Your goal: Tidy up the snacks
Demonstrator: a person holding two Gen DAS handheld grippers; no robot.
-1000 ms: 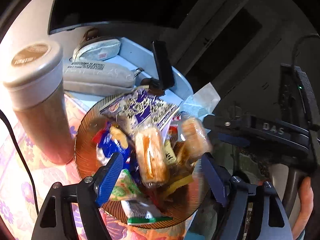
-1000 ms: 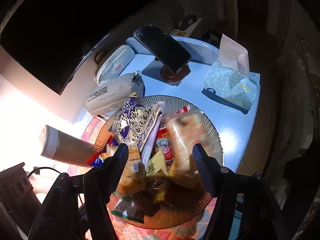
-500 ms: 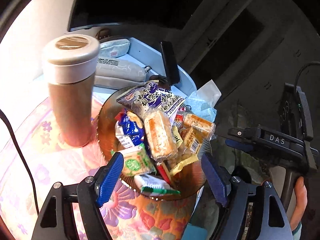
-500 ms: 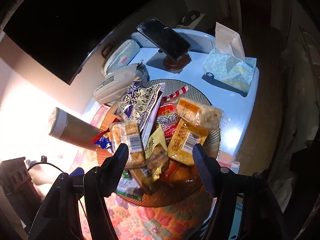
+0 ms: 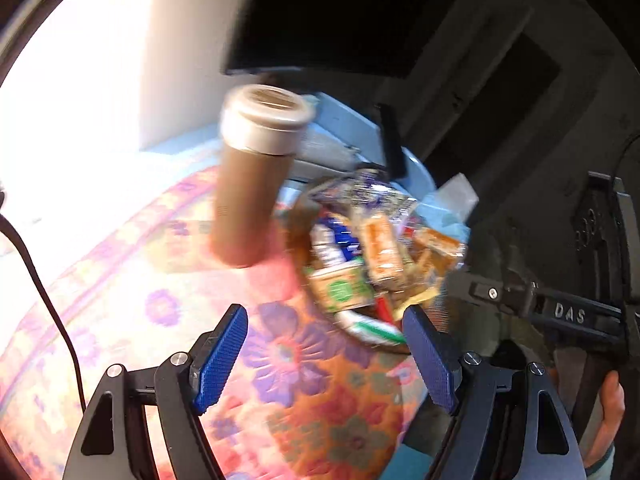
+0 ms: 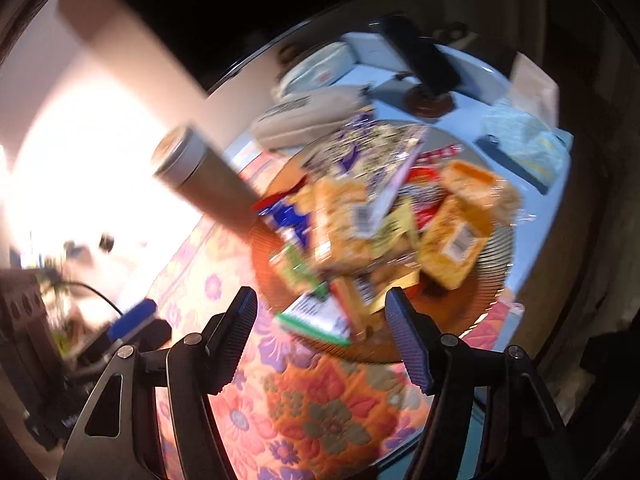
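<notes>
Right wrist view: both tongs, left (image 5: 324,354) and right (image 6: 322,338), hang spread and empty beside the snack plate (image 6: 494,256) (blurred), thermos (image 6: 208,184) just beyond it.

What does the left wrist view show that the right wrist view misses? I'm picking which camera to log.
Left only: the other gripper's black body marked DAS and the hand holding it. Right only: the dark phone on its round stand seen face-on, and the printed tissue pack. Both: the plate heaped with snacks, the brown flask, the flowered cloth.
</notes>
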